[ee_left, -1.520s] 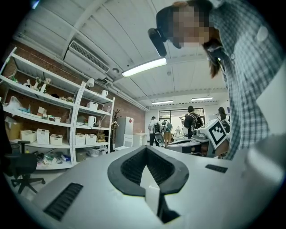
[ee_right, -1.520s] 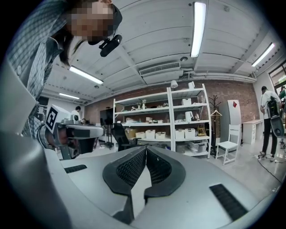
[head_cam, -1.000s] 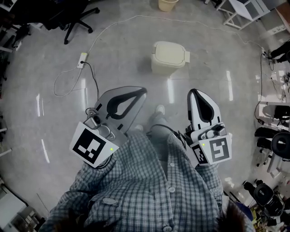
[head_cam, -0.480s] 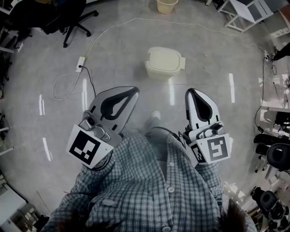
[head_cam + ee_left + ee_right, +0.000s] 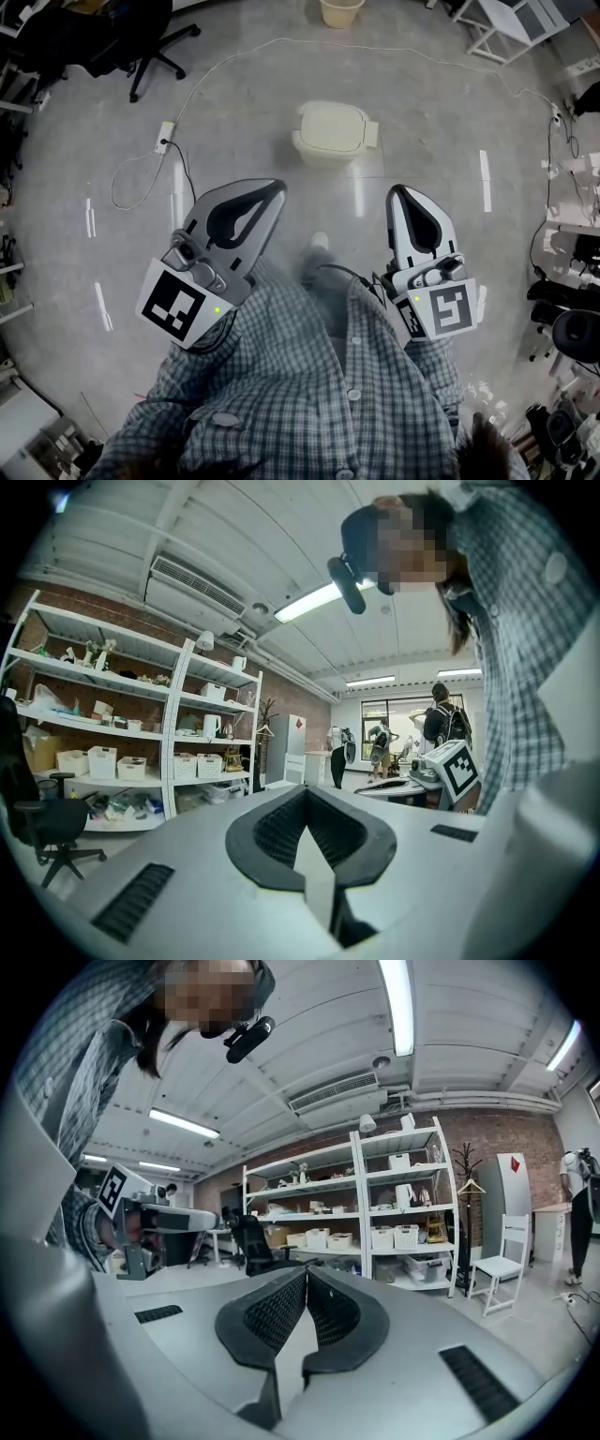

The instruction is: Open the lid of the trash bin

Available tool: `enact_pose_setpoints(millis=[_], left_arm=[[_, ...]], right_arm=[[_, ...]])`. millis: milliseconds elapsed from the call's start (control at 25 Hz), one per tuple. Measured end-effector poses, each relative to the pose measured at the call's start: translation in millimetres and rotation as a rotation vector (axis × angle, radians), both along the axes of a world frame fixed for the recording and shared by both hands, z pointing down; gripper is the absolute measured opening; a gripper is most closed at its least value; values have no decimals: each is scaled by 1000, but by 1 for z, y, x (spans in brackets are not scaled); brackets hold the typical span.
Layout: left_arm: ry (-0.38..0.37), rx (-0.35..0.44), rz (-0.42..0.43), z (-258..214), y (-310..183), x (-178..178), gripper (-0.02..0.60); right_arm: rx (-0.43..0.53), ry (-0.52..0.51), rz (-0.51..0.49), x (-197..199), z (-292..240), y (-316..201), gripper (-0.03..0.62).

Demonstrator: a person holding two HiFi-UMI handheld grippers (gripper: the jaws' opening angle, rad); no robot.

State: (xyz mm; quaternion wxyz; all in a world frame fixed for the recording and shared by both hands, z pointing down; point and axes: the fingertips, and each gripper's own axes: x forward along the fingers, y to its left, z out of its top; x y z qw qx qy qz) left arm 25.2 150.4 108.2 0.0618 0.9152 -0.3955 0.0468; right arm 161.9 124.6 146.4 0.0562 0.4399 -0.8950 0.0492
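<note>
**Bin is ahead on the floor, both grippers closed and empty**

Closest to you, the left gripper [image 5: 275, 191] and right gripper [image 5: 399, 195] are held at chest height, pointing forward. In each gripper view the jaws meet at the tips with nothing between them, on the left [image 5: 305, 795] as on the right [image 5: 307, 1275]. You need to spread one pair before you can take hold of anything.

Just past the grippers your shoe [image 5: 319, 242] shows on the floor [image 5: 450, 112].

Beyond it sits the bin [image 5: 323, 150], well apart from both grippers and roughly between their lines. Its lid [image 5: 330, 122] lies flat and shut.

Expect the bin to be light, thin plastic. It looks small and cream-coloured, and on that glossy floor it will probably slide or tip if you pull sideways. The lid should be stiff but smooth, so a pinch on its flat top will likely slip.

The best hold looks to be the tab [image 5: 372, 134] jutting from the lid's right edge. Pinch it across its thickness with the right gripper and lift straight up. If the bin shifts, brace its body with the closed left gripper. From here you cannot tell where the hinge sits, so start gently.

Farther out, a cable [image 5: 197, 80] runs across the floor, and a bucket [image 5: 341, 10] stands at the far edge.
</note>
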Motion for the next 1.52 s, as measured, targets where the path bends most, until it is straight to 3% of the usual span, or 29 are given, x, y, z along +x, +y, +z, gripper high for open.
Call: enact_pose_setpoints(millis=[280,640,1000,1200,1520], left_arm=[[-8,-15,8,2,-15,2,5],[39,44,55,-3,-48,5,5],[38,33,103,4,-112,-30,5],[-9,-27,163,20,-146,-53,5],[-16,-54,263,36,-194,-86,5]], right_arm=[[-11,8,16,6,6,-12,18],[4,33,65,9,8,-34,18],[11,83,120,-21,7,-84,18],[-5,81,182,-44,12,-115,18],[-40,108,296,-70,21,-154,18]])
